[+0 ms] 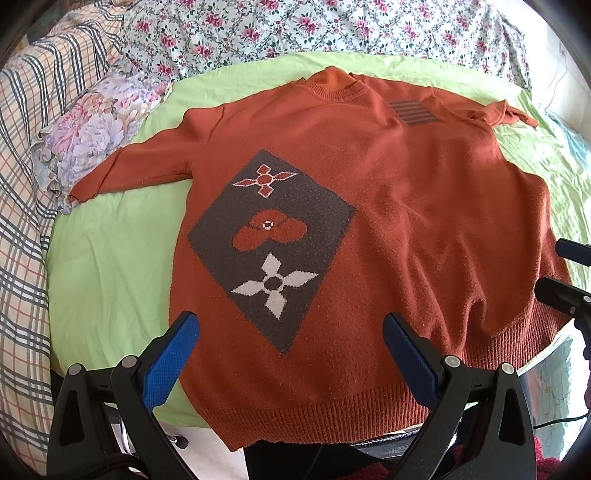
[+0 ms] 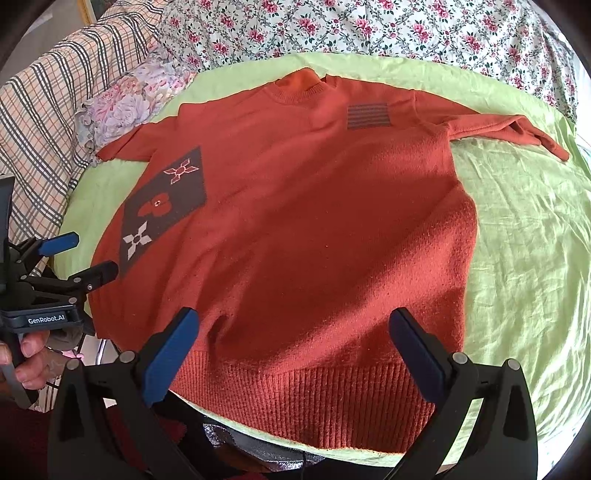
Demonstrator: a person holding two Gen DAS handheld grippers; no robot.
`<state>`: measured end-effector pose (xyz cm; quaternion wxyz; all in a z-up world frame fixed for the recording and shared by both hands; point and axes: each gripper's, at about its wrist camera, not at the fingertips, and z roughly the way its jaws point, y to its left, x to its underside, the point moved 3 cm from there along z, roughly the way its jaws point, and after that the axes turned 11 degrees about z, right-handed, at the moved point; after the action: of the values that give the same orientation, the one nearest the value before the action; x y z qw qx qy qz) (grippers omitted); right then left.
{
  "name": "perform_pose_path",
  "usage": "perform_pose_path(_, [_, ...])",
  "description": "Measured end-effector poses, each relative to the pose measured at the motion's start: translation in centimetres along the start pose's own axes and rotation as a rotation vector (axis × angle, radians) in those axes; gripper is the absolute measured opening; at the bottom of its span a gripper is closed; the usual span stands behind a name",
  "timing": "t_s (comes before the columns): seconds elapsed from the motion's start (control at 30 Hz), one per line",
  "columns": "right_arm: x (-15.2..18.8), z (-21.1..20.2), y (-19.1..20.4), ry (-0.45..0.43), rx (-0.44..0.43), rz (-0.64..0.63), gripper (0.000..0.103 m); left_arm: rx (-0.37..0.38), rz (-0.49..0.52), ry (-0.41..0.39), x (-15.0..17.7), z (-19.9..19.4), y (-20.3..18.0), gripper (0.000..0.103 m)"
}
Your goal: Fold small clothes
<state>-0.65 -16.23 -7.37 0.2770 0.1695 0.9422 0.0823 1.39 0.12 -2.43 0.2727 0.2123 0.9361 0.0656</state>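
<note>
1. left gripper (image 1: 291, 328): spread wide, holding nothing, above the hem's left part.
2. right gripper (image 2: 295, 326): spread wide, holding nothing, above the hem's right part.
3. orange sweater (image 2: 314, 206): flat, front up, sleeves out, on the green sheet (image 2: 524, 229).
4. floral bedding (image 2: 369, 29): beyond the collar.

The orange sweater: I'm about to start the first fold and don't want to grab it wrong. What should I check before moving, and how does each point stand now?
1. Orange sweater lies spread flat, front up, on the green sheet: ok.
2. Left sleeve stretched out flat: ok.
3. Right sleeve flat: not ok, its cuff end is twisted and bunched.
4. Left gripper open, nothing between its fingers: ok.
5. Right gripper open, nothing held: ok.
6. Ribbed hem fully on the sheet: not ok, it overhangs the near edge.
</note>
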Motion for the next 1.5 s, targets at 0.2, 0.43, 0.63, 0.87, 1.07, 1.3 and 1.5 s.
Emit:
perform_pose_path(0.2, [-0.2,-0.3,0.0,-0.041,0.037,-0.037,0.102,0.002,0.0,-0.003,-0.2,-0.3,0.0,0.1])
perform_pose_path(0.43, [-0.8,-0.8,-0.1,0.008,-0.021,0.02,0.102,0.009,-0.012,0.001,-0.9,-0.4,0.2,0.1])
perform_pose_path(0.63, [-1.0,-0.7,-0.2,0.009,-0.016,0.019,0.102,0.009,-0.011,0.002,-1.1,-0.1,0.4,0.1])
perform_pose_path(0.87, [-1.6,-0.3,-0.8,-0.003,0.004,0.019,0.102,-0.014,0.007,0.019,-1.7,0.9,0.4,0.1])
perform_pose_path(1.07, [-2.5,-0.5,-2.0,-0.041,-0.016,0.056,0.102,-0.008,-0.003,0.006,-2.2,1.6,0.5,0.1])
perform_pose_path(1.3, [-4.3,-0.7,-4.4,-0.055,-0.026,0.109,0.102,-0.026,0.003,0.004,-3.2,2.2,0.9,0.1])
perform_pose_path(1.5, [-6.8,-0.7,-7.2,-0.086,-0.027,0.163,0.101,-0.07,0.024,-0.02,-5.2,2.8,1.6,0.1])
